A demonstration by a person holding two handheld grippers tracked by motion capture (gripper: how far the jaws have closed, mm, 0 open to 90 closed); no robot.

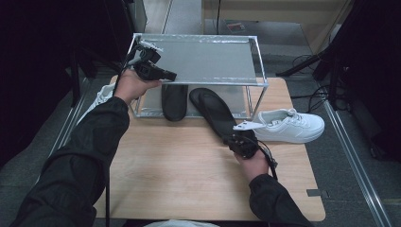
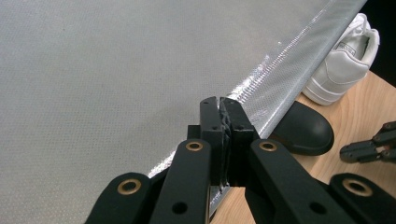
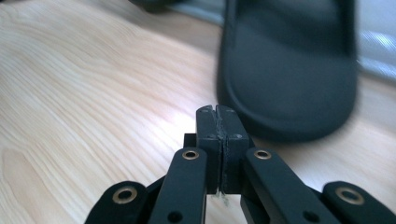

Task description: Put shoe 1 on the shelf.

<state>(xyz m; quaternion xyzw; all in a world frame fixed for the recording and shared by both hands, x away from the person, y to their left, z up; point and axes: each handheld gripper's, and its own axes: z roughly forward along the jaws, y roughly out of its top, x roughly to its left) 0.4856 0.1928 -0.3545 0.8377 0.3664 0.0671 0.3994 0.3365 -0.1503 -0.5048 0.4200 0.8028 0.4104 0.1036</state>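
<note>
A metal shoe rack [image 1: 203, 59] with a grey top shelf [image 2: 93, 70] stands at the back of the wooden table [image 1: 189, 165]. My left gripper [image 1: 170, 75] hovers over the shelf's front left edge, shut and empty [image 2: 223, 105]. One black slipper [image 1: 174, 101] lies under the rack, its toe [image 2: 303, 133] poking out. A second black slipper [image 1: 213, 109] lies slanted, toe under the rack and heel out on the table. My right gripper [image 1: 232, 137] sits just behind that heel [image 3: 289, 79], shut on nothing [image 3: 217, 112]; whether it touches the heel is unclear.
A white sneaker [image 1: 291, 125] rests on the table's right side beside the rack [image 2: 343, 65]. Another white shoe [image 1: 100, 97] shows past the table's left edge behind my left forearm. Dark equipment and cables surround the table.
</note>
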